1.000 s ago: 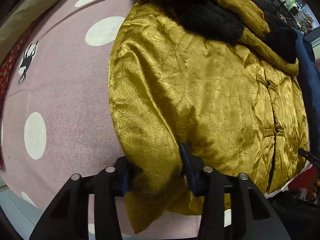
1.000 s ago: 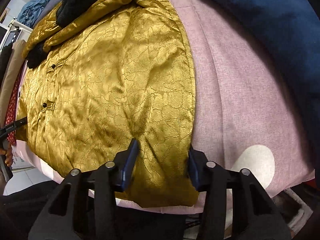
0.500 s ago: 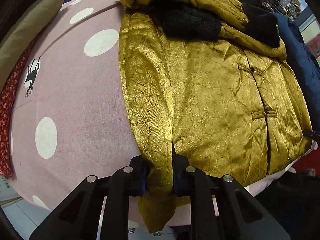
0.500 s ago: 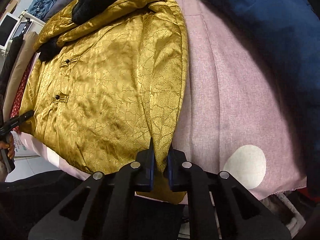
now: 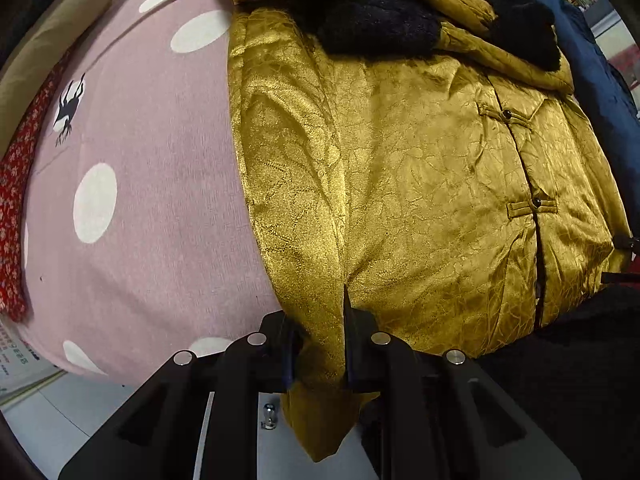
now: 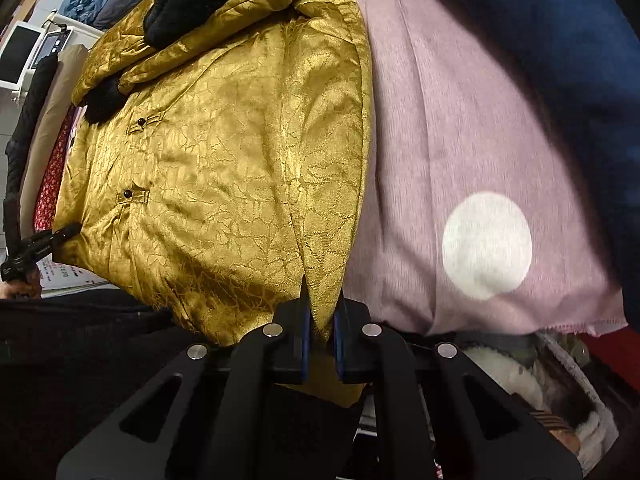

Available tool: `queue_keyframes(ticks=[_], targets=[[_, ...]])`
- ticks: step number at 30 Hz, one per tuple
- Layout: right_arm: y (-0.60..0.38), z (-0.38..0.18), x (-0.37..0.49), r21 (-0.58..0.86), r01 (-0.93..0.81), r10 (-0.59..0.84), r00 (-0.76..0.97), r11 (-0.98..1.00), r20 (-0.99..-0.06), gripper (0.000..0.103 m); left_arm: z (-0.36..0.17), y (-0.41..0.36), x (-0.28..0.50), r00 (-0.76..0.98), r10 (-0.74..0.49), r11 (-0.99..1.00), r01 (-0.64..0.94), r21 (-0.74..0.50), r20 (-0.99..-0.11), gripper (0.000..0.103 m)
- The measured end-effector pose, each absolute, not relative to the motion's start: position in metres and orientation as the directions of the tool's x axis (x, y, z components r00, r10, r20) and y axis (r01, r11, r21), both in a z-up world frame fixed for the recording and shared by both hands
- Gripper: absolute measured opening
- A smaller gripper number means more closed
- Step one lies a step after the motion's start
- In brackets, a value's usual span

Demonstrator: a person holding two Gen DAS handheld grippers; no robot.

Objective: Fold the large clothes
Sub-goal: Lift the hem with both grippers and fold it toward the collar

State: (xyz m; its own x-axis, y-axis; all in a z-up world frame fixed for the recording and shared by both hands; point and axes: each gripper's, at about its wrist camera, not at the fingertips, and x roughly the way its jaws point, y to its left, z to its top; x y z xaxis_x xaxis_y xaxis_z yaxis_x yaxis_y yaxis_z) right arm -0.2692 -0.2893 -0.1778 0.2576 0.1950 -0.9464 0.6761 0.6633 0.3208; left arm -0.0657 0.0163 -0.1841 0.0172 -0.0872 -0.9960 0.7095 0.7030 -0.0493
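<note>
- Left of the gold jacket (image 5: 420, 184), the pink polka-dot sheet (image 5: 152, 184) lies bare: a wide open lane running to the bed's near edge.
- That lane is bounded on its far left by a red floral cloth (image 5: 12, 216) and a tan pillow (image 5: 52, 36).
- Right of the jacket, a second bare strip of sheet (image 6: 460, 140) is open.
- A navy garment (image 6: 560, 40) heaped along its outer side closes that strip.
- Black fur trim (image 5: 376, 28) and bunched sleeves crowd the jacket's far end.
- Below the bed's right corner sits clutter, possibly a basket (image 6: 560, 380); blurred.
</note>
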Motion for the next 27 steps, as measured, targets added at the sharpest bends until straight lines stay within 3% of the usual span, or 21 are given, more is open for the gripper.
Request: queue_keyframes(ticks=[6,13,20,27], targets=[[-0.318,-0.171,-0.242,0.386,0.68,0.222,0.32,0.623,-0.921,0.008,-0.176,0.002,-0.036,0.001,-0.102,0.726,0.684,-0.074,-0.995,0.015],[-0.361,-0.133,-0.185,0.478,0.605,0.215,0.456,0.637,-0.864,0.008,-0.139,-0.031,0.01,0.029,-0.218,0.778,0.608,-0.156,-0.976,0.015],[-0.407,-0.091,-0.134,0.498,0.547,0.144,0.564,0.673,-0.813,0.008,-0.094,-0.053,0.054,0.127,-0.329,0.778,0.598,-0.192,-0.936,0.015],[-0.487,-0.05,-0.096,0.494,0.602,-0.013,0.643,0.627,-0.766,0.008,-0.059,-0.088,0.139,0.249,-0.375,0.824,0.53,-0.198,-0.893,0.015]])
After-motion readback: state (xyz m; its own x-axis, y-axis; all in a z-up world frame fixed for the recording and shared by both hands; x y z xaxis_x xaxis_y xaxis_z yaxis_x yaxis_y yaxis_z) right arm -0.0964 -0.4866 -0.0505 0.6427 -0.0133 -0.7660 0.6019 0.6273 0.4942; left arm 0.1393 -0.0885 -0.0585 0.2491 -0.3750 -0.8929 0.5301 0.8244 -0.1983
